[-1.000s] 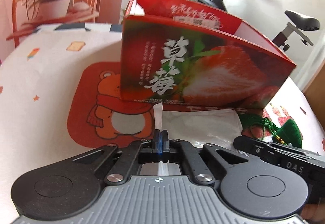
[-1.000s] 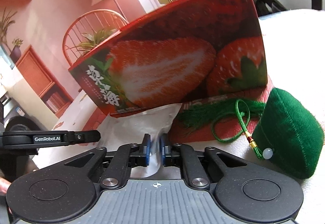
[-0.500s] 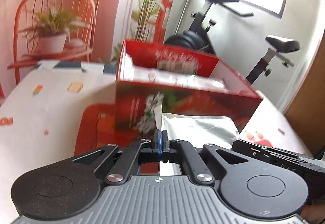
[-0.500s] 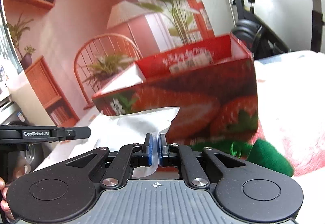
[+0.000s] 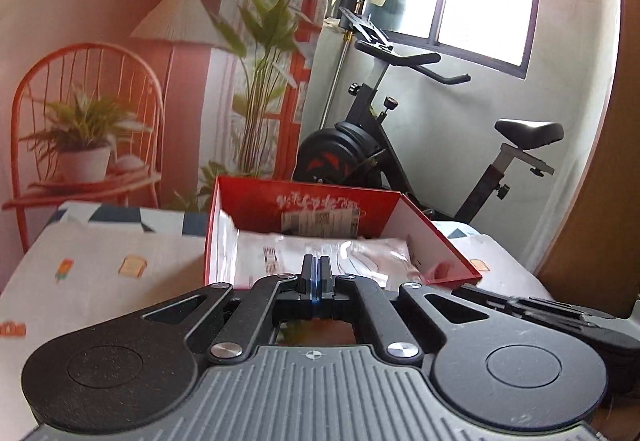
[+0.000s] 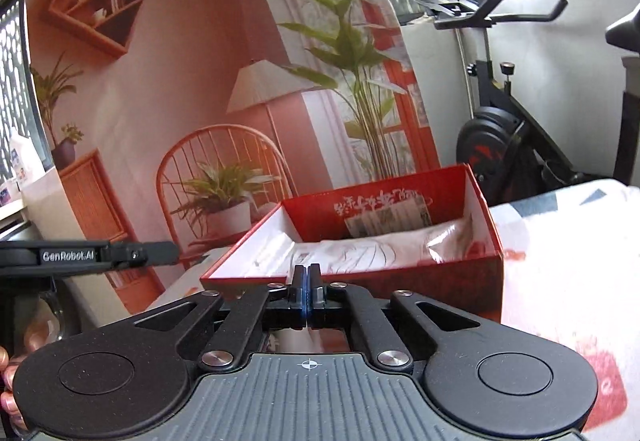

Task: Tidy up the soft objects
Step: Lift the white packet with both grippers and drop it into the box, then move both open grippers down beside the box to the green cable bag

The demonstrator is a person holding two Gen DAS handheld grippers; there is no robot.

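1. The left gripper (image 5: 316, 273) has its jaws pressed fully together, with only a thin line between them. The right gripper (image 6: 306, 281) shows the same clenched jaws. Nothing sticks out in front of either pair. Whether a thin film is pinched and hangs below them, I cannot tell.
2. Just beyond both jaws, in the lower middle of each frame, stands the open red box (image 5: 304, 193). Both grippers are near its front rim and look down into it from above.
3. Inside the box lies a soft white package (image 5: 360, 257) in clear wrapping, flat on the bottom. In the right wrist view, the package (image 6: 380, 249) fills the box from the middle to the right wall.
4. The box stands on the counter (image 5: 100, 281), which is covered with a printed cloth.
5. My judgement: the step in hand is putting a soft thing into the box. If the jaws carry something, the next move calls for bringing them over the opening, lowering, and then releasing both together
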